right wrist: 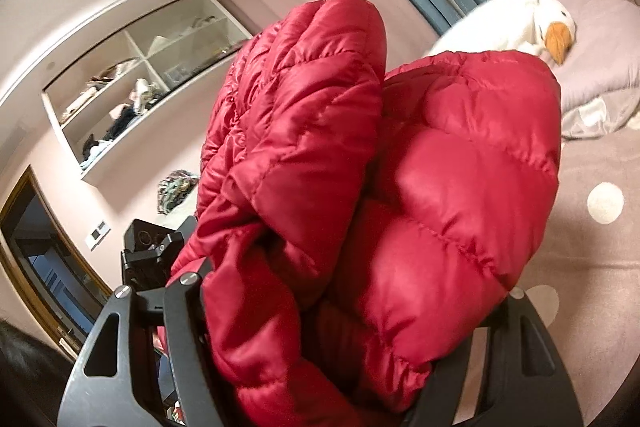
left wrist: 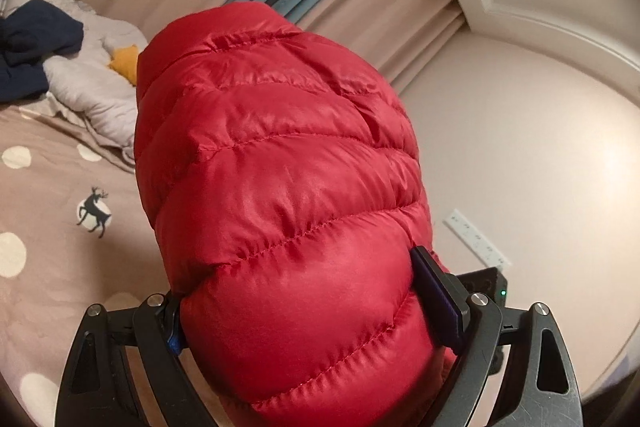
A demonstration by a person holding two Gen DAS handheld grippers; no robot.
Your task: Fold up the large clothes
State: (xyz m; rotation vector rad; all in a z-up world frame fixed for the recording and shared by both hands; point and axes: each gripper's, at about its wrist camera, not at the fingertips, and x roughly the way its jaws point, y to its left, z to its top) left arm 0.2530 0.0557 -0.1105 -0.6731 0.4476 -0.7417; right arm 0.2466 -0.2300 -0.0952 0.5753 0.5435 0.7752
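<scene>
A red quilted down jacket (left wrist: 280,187) fills the middle of the left wrist view. My left gripper (left wrist: 304,311) is shut on its bulky folded bulk, one finger (left wrist: 436,303) pressed into each side, and holds it above the bed. In the right wrist view the same red jacket (right wrist: 420,207) bunches in thick folds between the jaws of my right gripper (right wrist: 320,307), which is shut on it. The fingertips there are hidden by fabric. The other gripper (right wrist: 148,251) shows at the left of that view.
The bed has a taupe cover with white dots (left wrist: 48,267). On it lie a grey duvet (left wrist: 92,95), a navy garment (left wrist: 32,43) and a white goose plush (right wrist: 532,23). Curtains (left wrist: 360,7) and a wall shelf (right wrist: 140,83) stand behind.
</scene>
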